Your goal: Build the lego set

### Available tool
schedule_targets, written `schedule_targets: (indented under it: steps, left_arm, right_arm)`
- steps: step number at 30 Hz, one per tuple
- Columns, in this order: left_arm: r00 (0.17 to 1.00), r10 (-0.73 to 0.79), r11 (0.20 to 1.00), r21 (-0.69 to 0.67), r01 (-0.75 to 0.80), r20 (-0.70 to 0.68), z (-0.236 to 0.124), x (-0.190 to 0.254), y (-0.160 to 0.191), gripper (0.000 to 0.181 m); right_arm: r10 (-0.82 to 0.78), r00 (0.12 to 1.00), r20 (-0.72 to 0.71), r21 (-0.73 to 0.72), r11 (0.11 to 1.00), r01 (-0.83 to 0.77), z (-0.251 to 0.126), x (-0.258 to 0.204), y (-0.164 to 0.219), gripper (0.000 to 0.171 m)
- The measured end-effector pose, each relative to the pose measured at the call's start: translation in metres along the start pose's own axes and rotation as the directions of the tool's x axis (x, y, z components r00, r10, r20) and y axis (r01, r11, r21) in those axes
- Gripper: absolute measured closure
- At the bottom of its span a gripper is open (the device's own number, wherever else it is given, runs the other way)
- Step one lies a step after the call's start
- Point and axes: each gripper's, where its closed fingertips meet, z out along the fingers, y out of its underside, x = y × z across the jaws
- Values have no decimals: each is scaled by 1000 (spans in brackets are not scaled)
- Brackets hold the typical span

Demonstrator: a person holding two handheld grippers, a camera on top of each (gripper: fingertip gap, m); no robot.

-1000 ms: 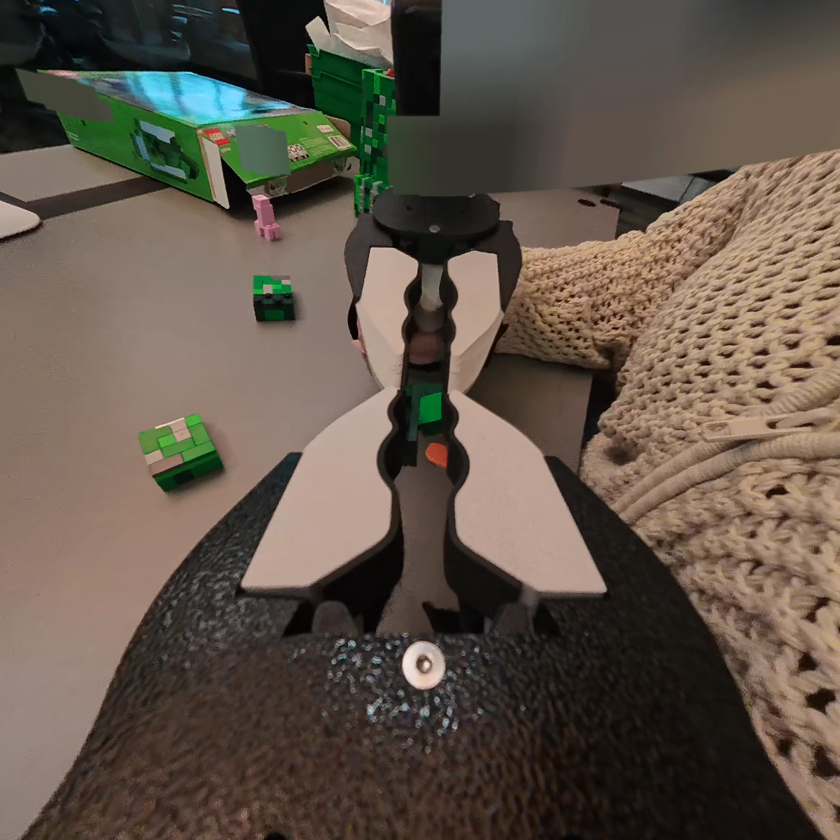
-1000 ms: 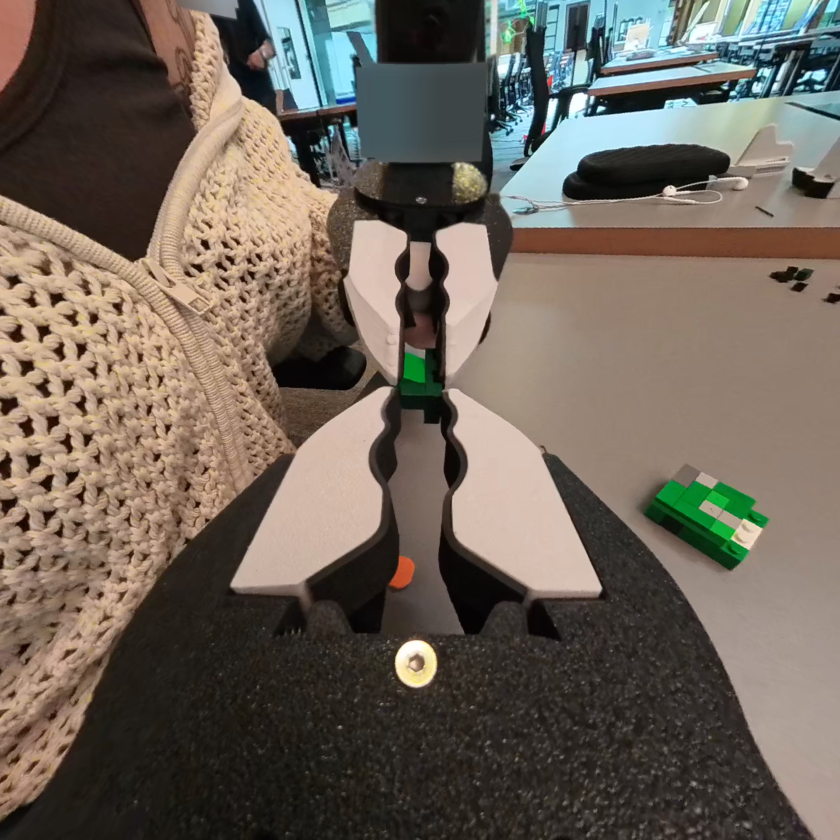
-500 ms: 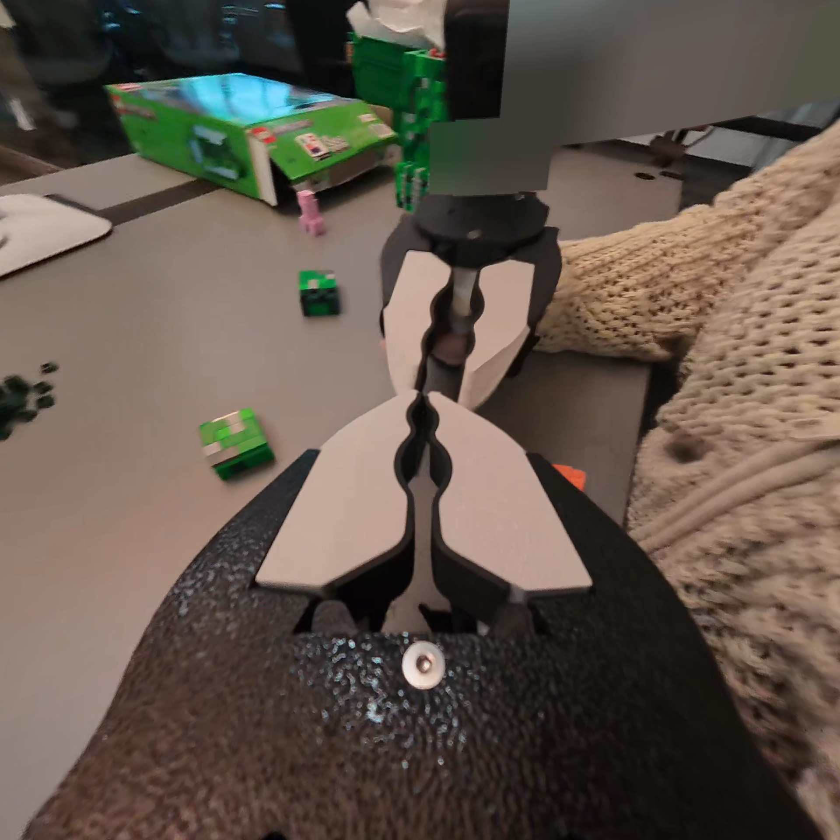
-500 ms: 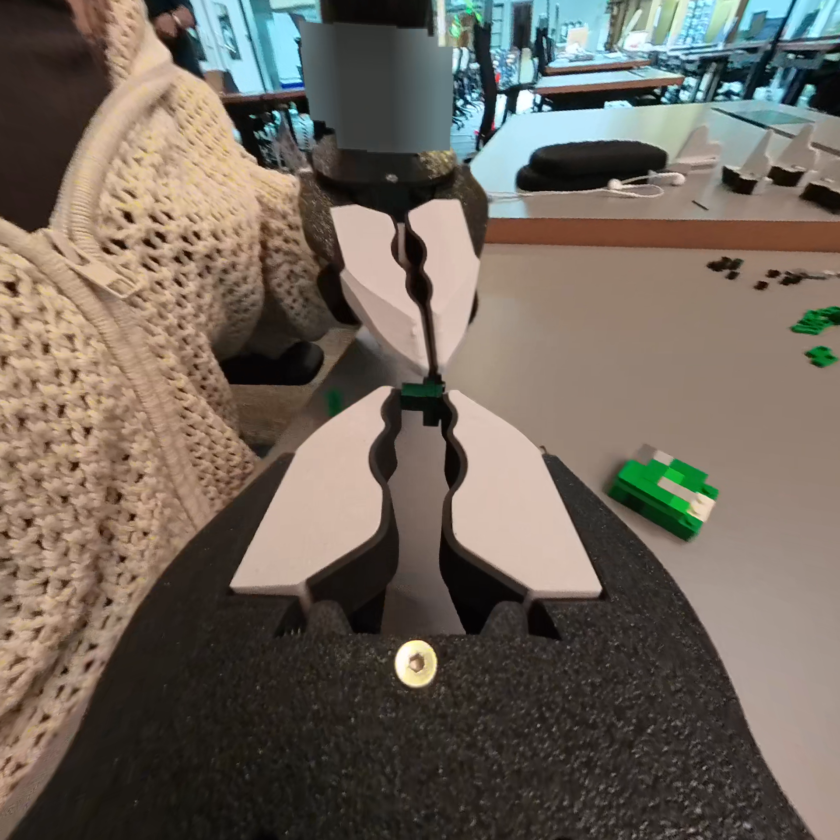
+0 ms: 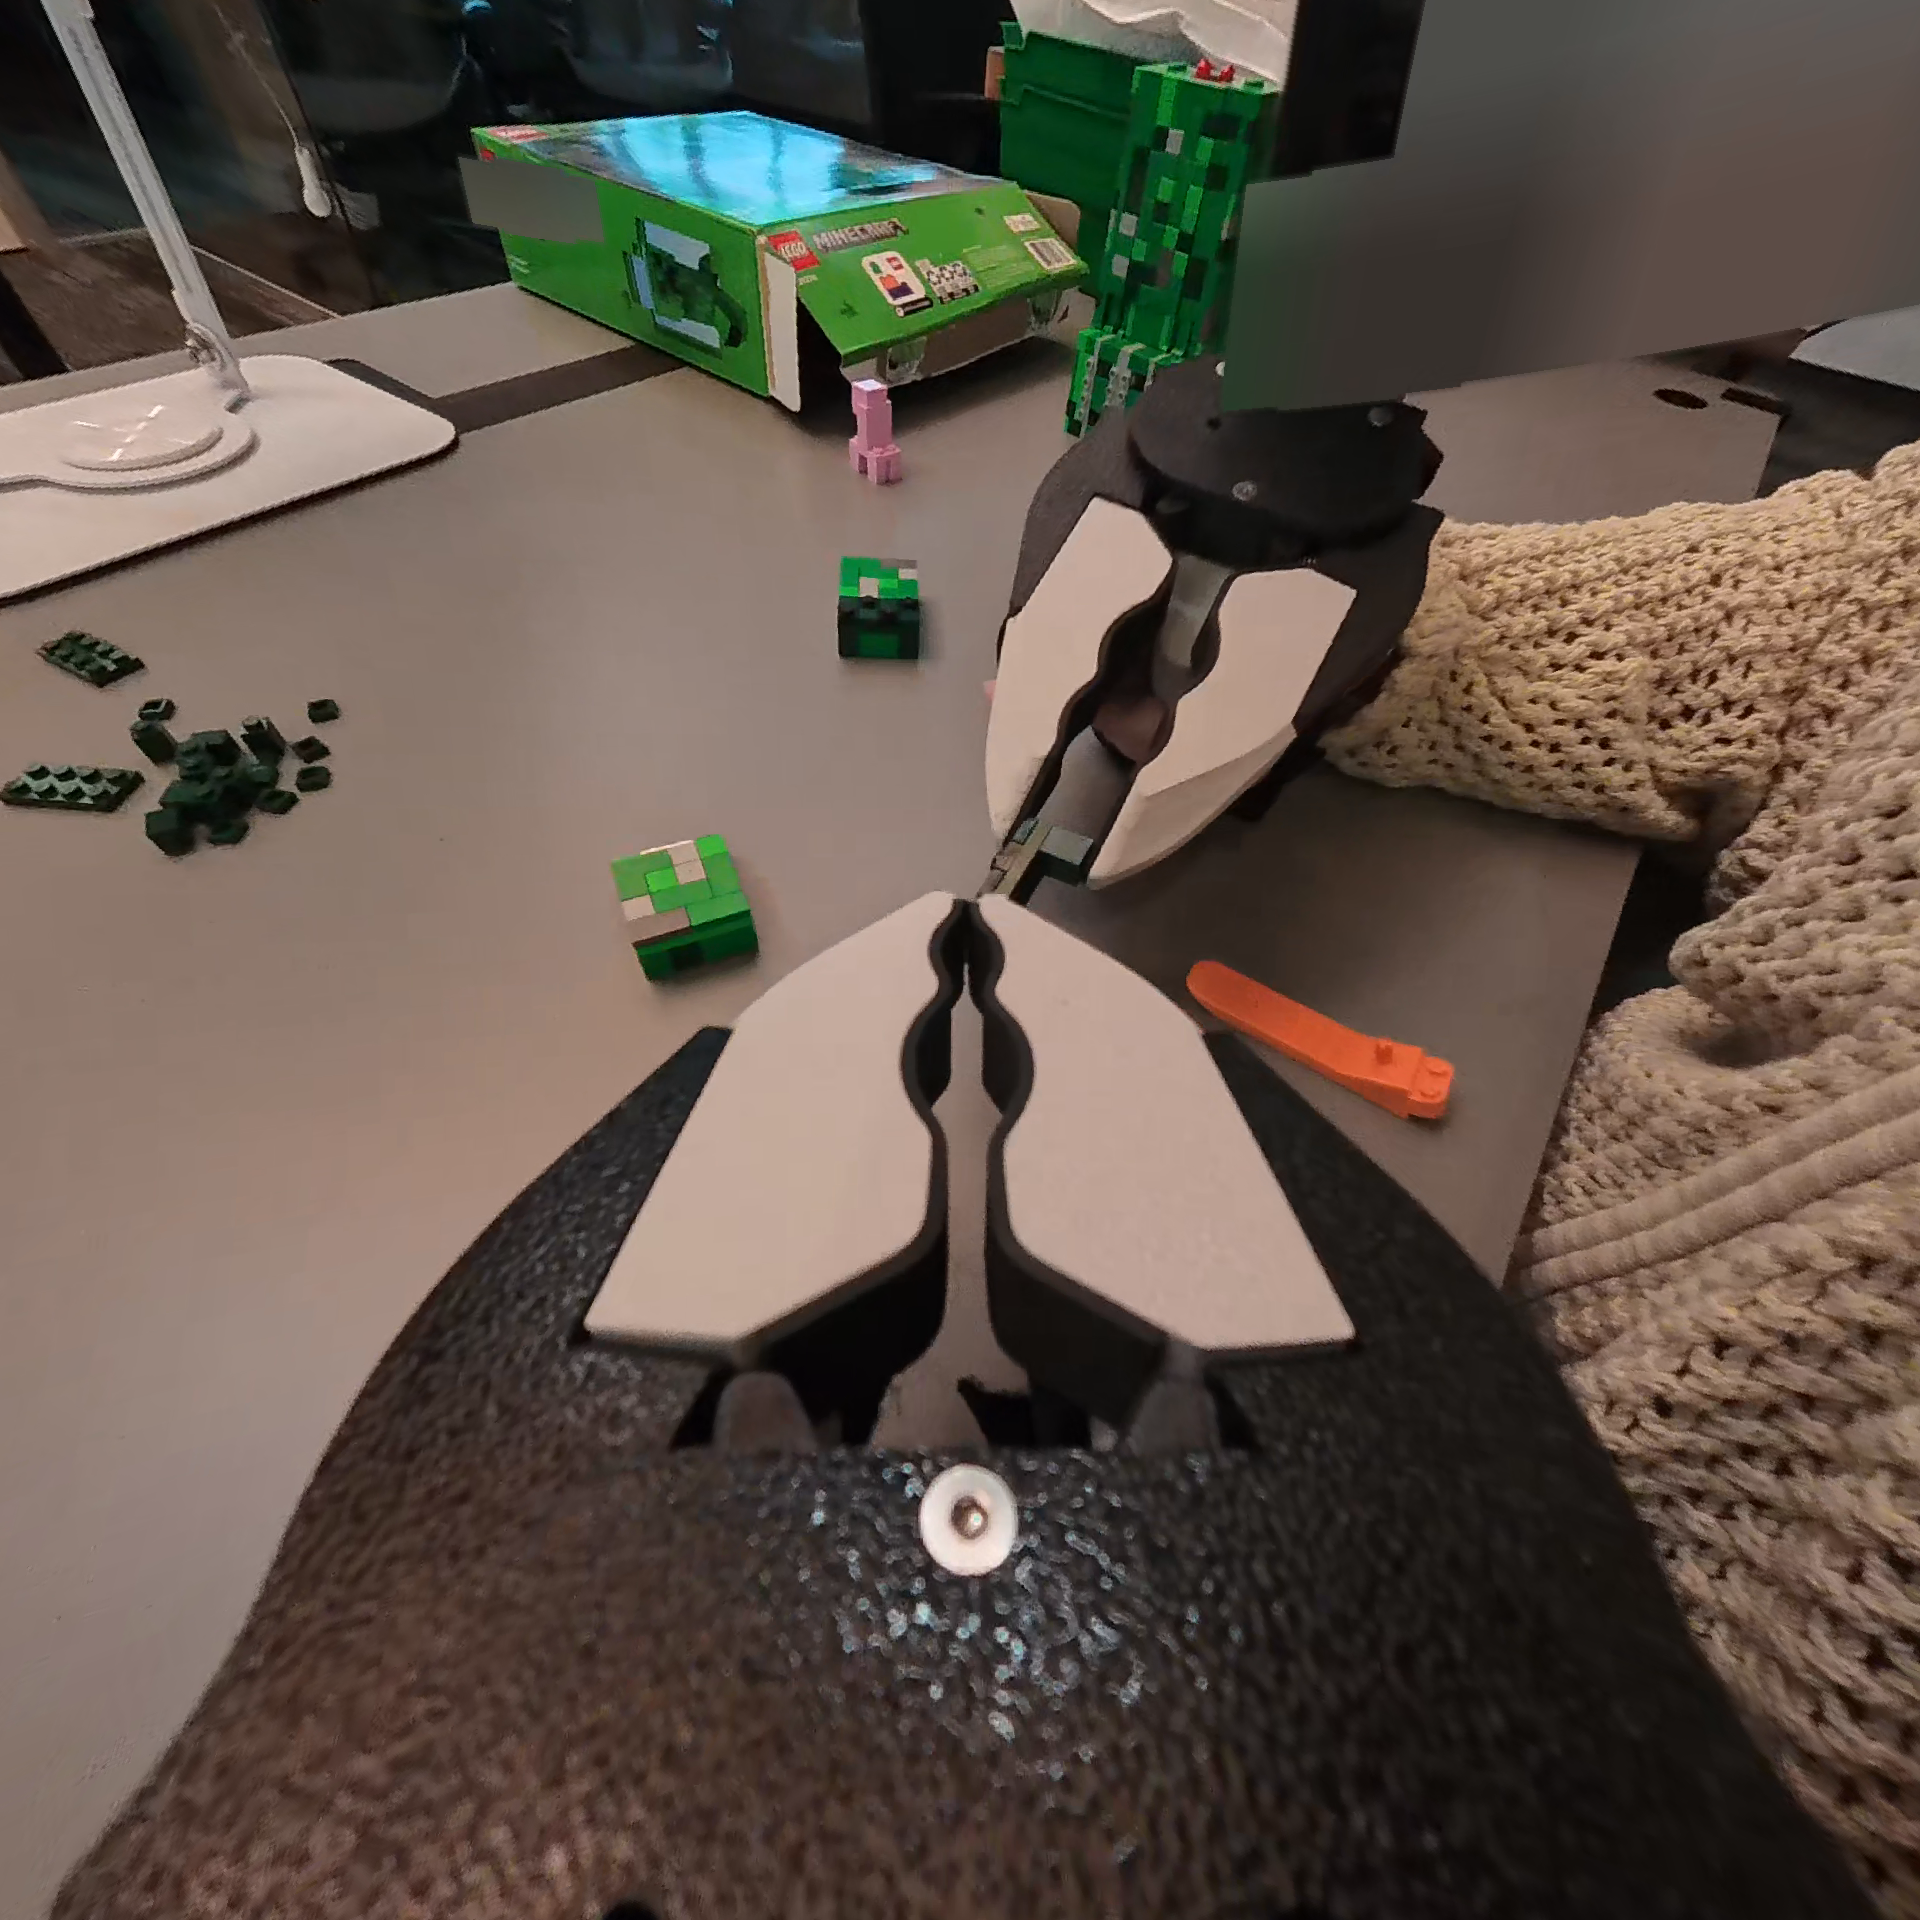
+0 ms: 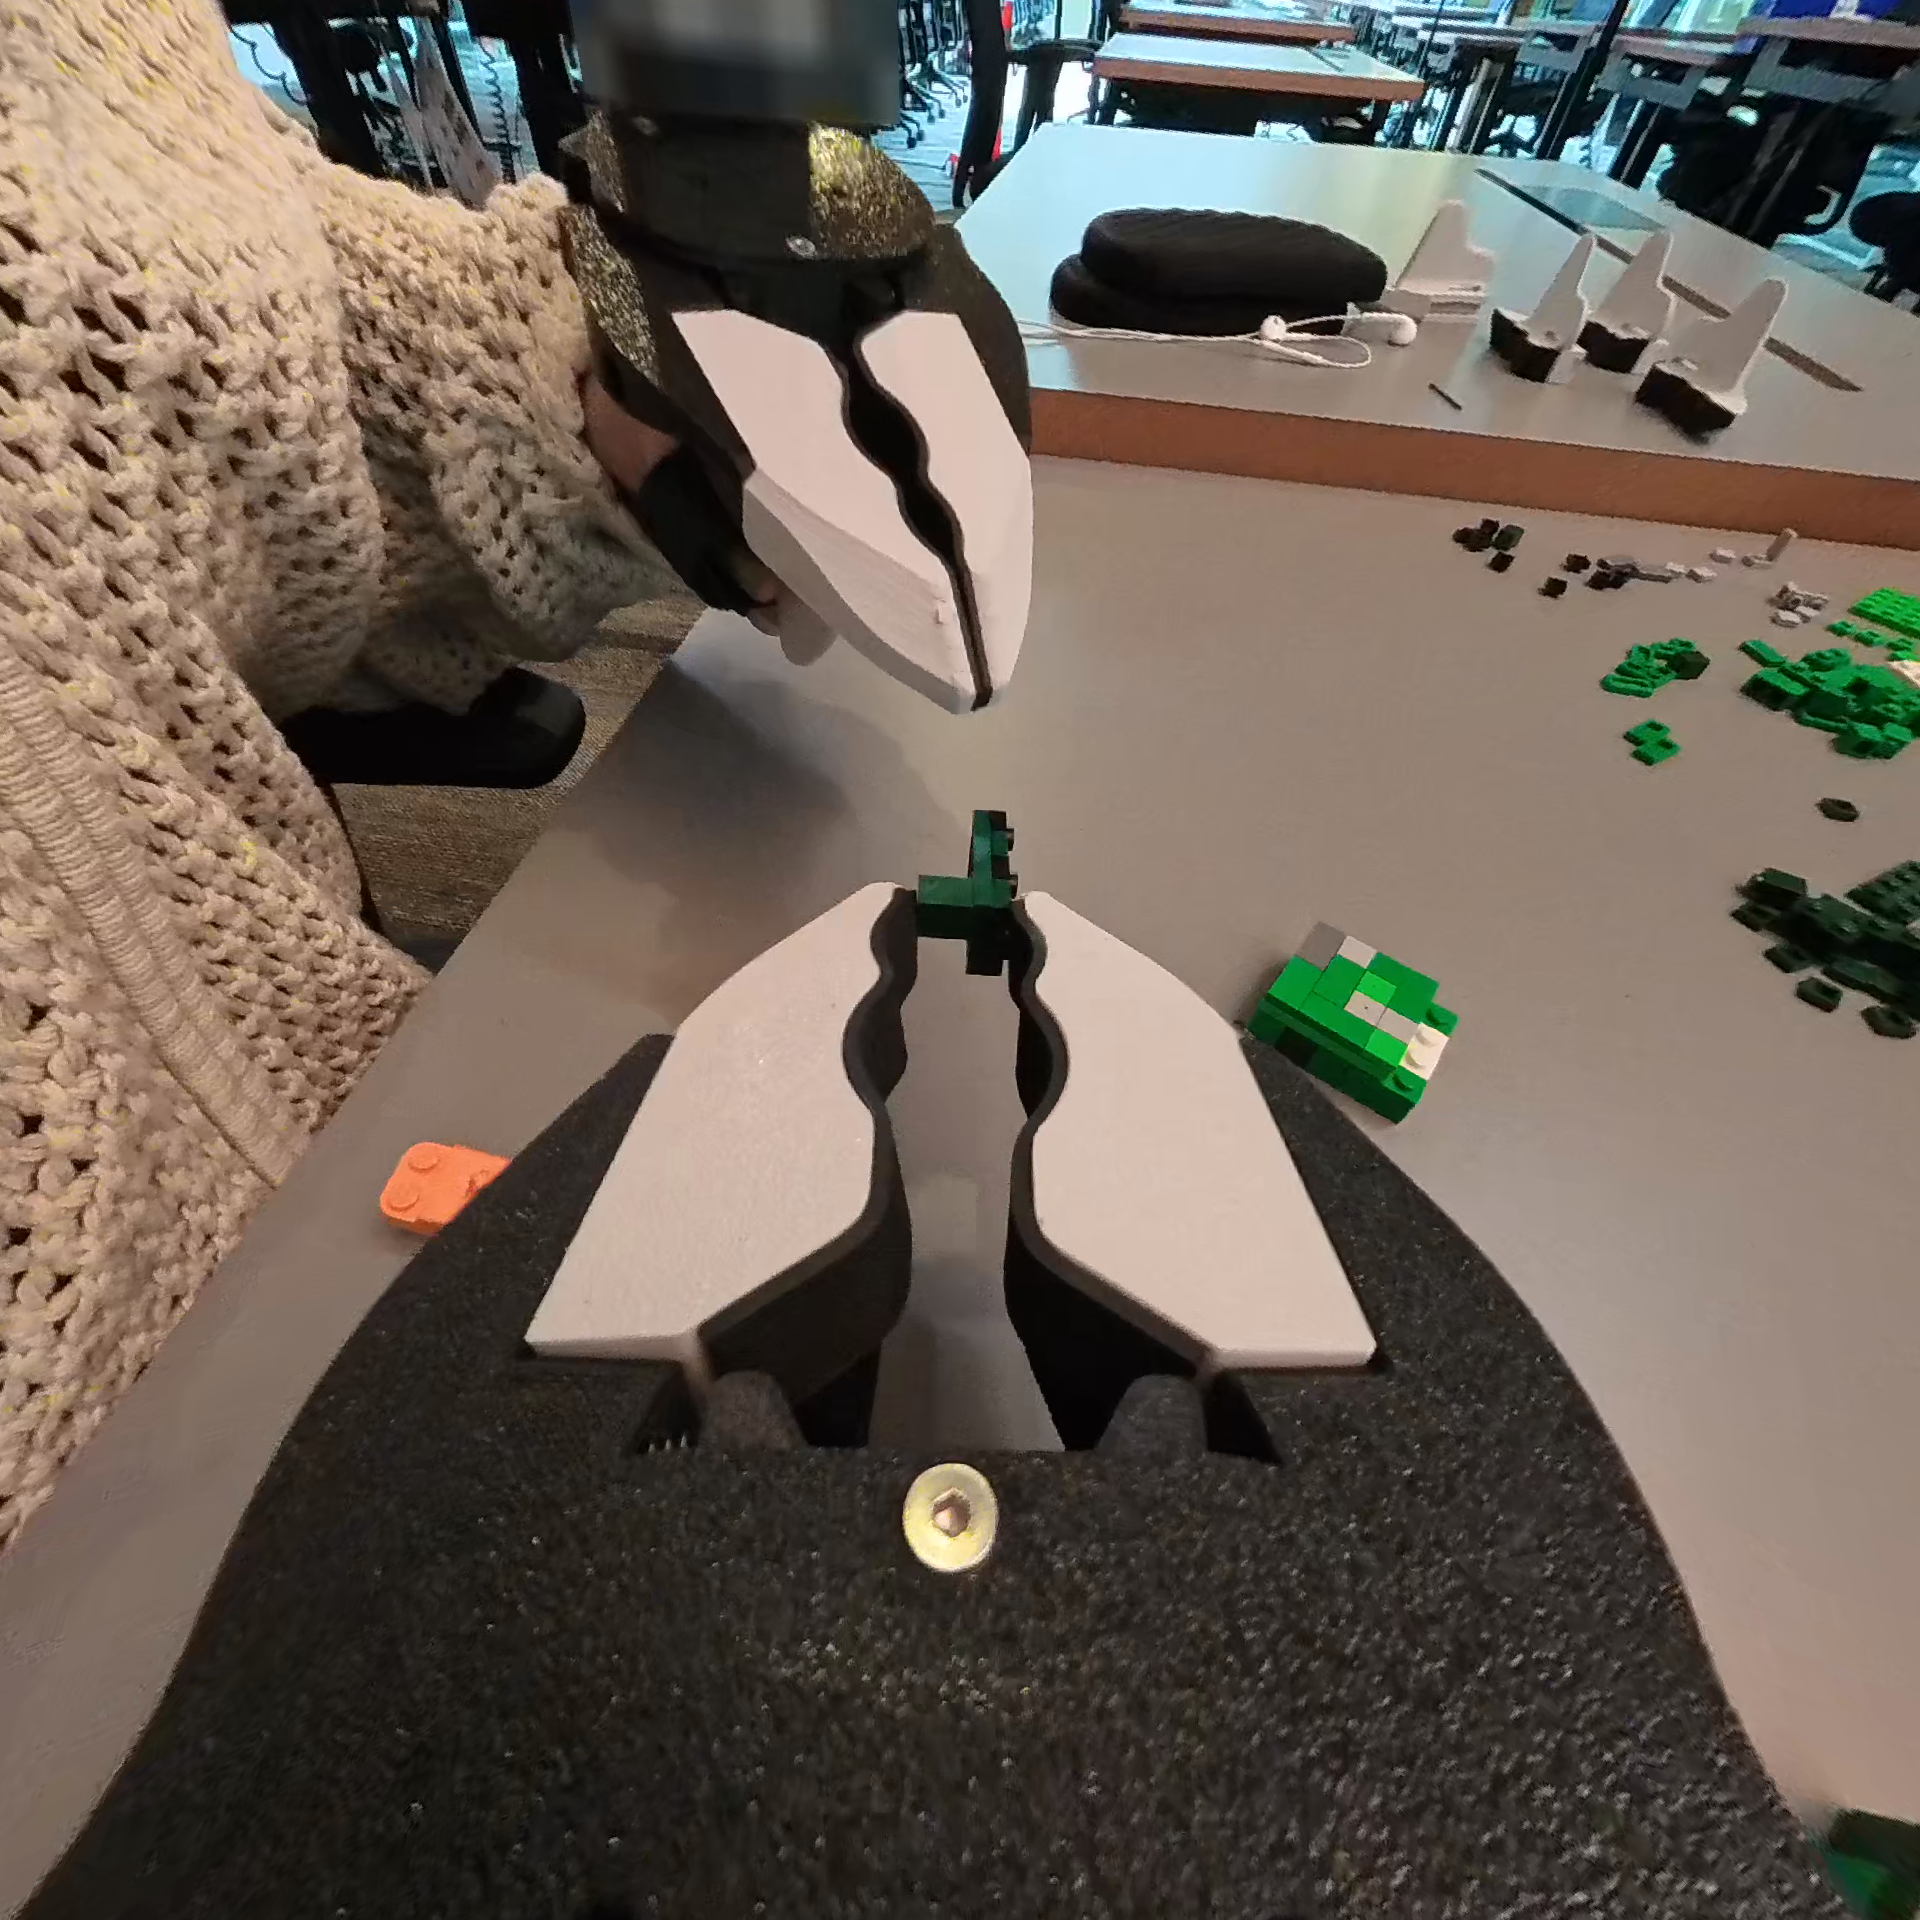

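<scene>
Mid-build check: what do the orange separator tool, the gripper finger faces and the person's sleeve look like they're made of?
Orange separator tool: smooth moulded plastic, studs at one end, slight sheen.
Right gripper fingers: matte light-grey faces over black backing, likely printed plastic or rubbery padding; it is clamped on a dark green brick assembly.
Left gripper: same faces.
Sleeve: cream open-knit yarn, loops visible.

Two grippers, left (image 5: 966,906) and right (image 6: 961,914); two small green block assemblies (image 5: 686,904) (image 5: 879,608); one orange brick separator (image 5: 1320,1039); one green box (image 5: 769,239); one pink figure (image 5: 875,431); one tall green model (image 5: 1164,239).
</scene>
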Motion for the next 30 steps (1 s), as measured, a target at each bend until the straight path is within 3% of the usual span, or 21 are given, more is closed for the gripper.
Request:
schedule_targets:
  steps: [11, 18, 25, 30]
  left_arm:
    - [999, -17, 1000, 23, 16, 33, -8, -5, -3, 181]
    - [986, 9, 996, 88, -24, 167, -23, -10, -23, 181]
    - [966, -17, 987, 159, -26, 259, -41, 11, -42, 181]
    - [947, 15, 993, 108, -53, 321, -53, 33, -36, 181]
  right_arm:
    - [-24, 1000, -6, 5, 1000, 24, 0, -1, -1, 155]
    - [-72, 997, -12, 7, 997, 72, 1, -5, -1, 155]
    - [-81, 996, -20, 30, 996, 82, -1, -5, -3, 155]
    - [-89, 996, -29, 39, 995, 90, -3, -4, -4, 155]
